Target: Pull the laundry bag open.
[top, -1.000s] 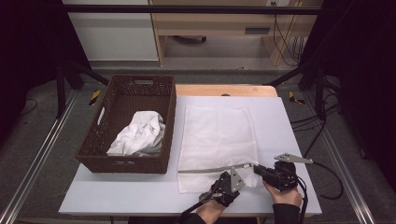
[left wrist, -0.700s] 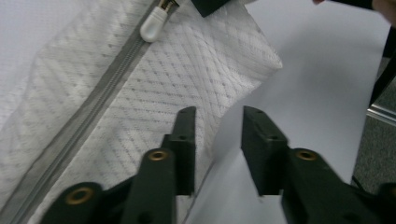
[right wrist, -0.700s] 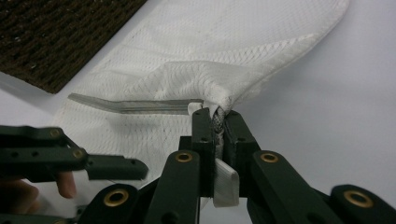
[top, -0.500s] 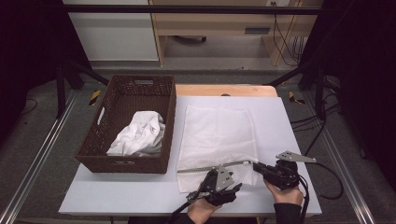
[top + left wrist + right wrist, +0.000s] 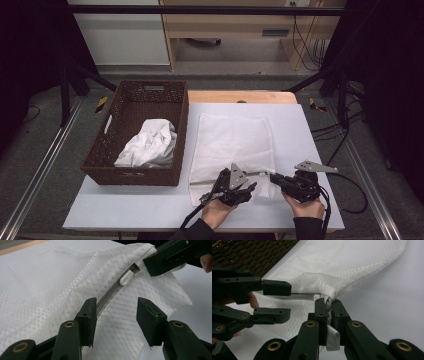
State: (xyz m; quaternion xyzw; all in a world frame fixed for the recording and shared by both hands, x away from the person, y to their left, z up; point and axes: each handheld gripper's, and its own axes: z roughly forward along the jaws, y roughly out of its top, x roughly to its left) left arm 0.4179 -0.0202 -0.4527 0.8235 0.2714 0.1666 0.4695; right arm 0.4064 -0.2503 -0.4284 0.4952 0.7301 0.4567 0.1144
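- Low in the high view, right of center, the right gripper point(image 5: 274, 178) is clamped on the near edge of the white mesh laundry bag point(image 5: 232, 142).
- Beside it, the left gripper point(image 5: 115, 315) has just been opening; its jaws straddle the bag's zipper point(image 5: 110, 293) without pressing it.
- Left of the bag stands a wicker basket point(image 5: 100, 150).

Illumination was even and came from overhead, so the white table point(image 5: 310, 150) was bright while the surrounding room fell into near-black. Shadows beneath the basket point(image 5: 135, 172) were soft and short. The high view was slightly soft and grainy. In both gripper views the near jaws were blurred and the mesh bag point(image 5: 50, 290) was pale, close to overexposed, without hard glare.
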